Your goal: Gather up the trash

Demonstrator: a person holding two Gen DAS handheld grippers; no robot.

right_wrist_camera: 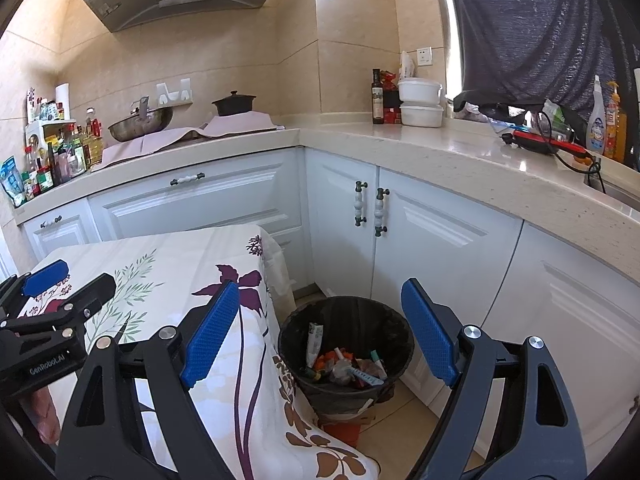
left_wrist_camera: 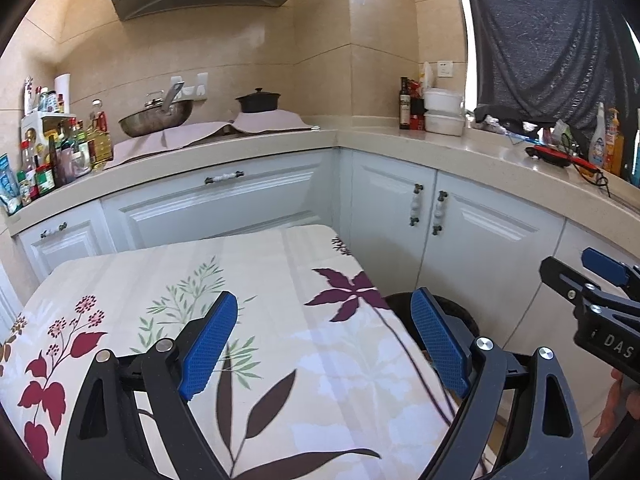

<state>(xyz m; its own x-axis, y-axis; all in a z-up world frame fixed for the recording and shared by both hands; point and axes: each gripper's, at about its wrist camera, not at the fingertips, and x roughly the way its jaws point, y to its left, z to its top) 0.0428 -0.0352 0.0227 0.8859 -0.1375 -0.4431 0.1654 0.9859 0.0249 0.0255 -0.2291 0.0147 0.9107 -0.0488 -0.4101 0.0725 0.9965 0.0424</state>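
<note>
The trash (right_wrist_camera: pixel 347 364) lies in a heap at the bottom of the black bin (right_wrist_camera: pixel 288 344), which stands on the floor at the corner of the table, just beside the hanging edge of the flowered tablecloth (right_wrist_camera: pixel 168 256). Wrappers, small tubes and scraps show in the pile, though they are too small to name one by one. The tabletop, as far as both views show it, carries no loose litter, so the collecting looks finished or very nearly so; only the parts of the table hidden under the grippers remain unchecked.

The right gripper (right_wrist_camera: pixel 320 330) hangs above the bin with its blue fingers spread wide and nothing between them. The left gripper (left_wrist_camera: pixel 334 340) hovers over the table's near edge, its fingers likewise spread and empty.

Further out, white cupboard doors (right_wrist_camera: pixel 432 240) close the corner, and the counter (right_wrist_camera: pixel 400 140) above holds bottles, tubs and a wok.
</note>
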